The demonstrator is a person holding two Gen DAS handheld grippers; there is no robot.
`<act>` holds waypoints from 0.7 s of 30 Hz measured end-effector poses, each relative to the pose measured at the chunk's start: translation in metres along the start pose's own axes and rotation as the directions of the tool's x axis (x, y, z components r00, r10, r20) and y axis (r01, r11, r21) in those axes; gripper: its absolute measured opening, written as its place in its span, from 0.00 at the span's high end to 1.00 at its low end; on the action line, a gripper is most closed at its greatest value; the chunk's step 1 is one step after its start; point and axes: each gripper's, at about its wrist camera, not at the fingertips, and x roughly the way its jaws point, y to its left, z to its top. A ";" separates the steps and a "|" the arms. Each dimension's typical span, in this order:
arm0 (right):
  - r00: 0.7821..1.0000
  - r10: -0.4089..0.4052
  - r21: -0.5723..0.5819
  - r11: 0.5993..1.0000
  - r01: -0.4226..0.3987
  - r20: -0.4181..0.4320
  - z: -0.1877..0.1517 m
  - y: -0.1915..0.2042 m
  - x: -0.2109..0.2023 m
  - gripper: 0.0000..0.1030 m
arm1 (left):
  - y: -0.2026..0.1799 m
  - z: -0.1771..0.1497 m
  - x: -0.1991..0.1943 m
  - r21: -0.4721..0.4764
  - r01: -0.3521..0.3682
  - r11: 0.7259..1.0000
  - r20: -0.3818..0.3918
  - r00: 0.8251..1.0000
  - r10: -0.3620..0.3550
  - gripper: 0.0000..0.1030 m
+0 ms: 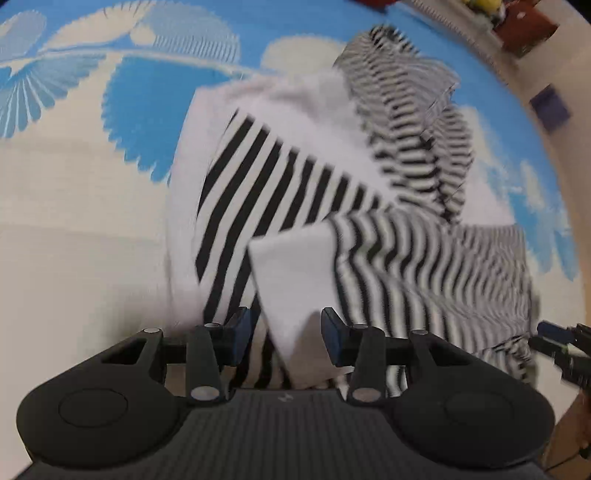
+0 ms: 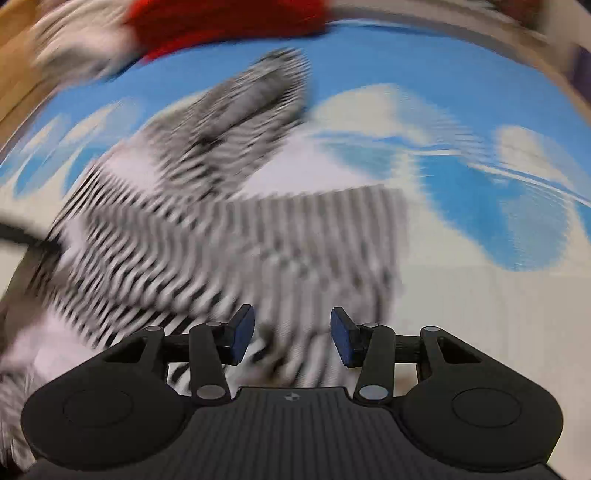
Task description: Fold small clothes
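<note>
A small white garment with black stripes (image 1: 332, 192) lies crumpled on a blue and cream patterned sheet (image 1: 74, 221). My left gripper (image 1: 286, 332) is open just over the garment's near edge, and a white fold lies between its blue pads (image 1: 240, 328). The right gripper shows at the right edge of that view (image 1: 554, 343). In the blurred right wrist view the same striped garment (image 2: 221, 240) spreads ahead, and my right gripper (image 2: 293, 332) is open above its near edge with nothing held.
A red cloth (image 2: 229, 18) and a pale cloth (image 2: 74, 48) lie at the far edge of the sheet. A brown box (image 1: 528, 29) and a blue item (image 1: 550, 107) sit beyond the sheet's far right edge.
</note>
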 end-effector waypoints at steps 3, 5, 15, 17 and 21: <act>0.997 -0.013 -0.123 0.992 0.003 -0.078 -0.009 0.023 0.023 0.54 | -0.005 -0.001 0.003 0.020 0.001 1.000 0.014 1.000 -0.001 0.67; 0.994 -0.034 -0.173 0.985 0.016 -0.103 -0.015 0.032 0.033 0.55 | -0.015 0.000 -0.001 0.079 -0.026 0.997 0.039 0.999 0.023 0.97; 0.994 0.021 -0.274 0.961 -0.051 -0.108 -0.020 0.034 0.020 0.98 | -0.011 0.006 -0.039 0.100 -0.128 0.987 0.189 0.976 0.107 0.97; 0.986 0.033 -0.296 0.952 -0.081 -0.163 -0.023 0.033 0.022 0.98 | -0.007 0.003 -0.028 0.088 -0.214 0.973 0.164 0.967 0.197 0.95; 0.988 0.041 -0.294 0.952 -0.084 -0.150 -0.018 0.026 0.007 0.97 | -0.009 0.005 -0.051 0.080 -0.174 0.982 0.277 0.950 0.146 0.94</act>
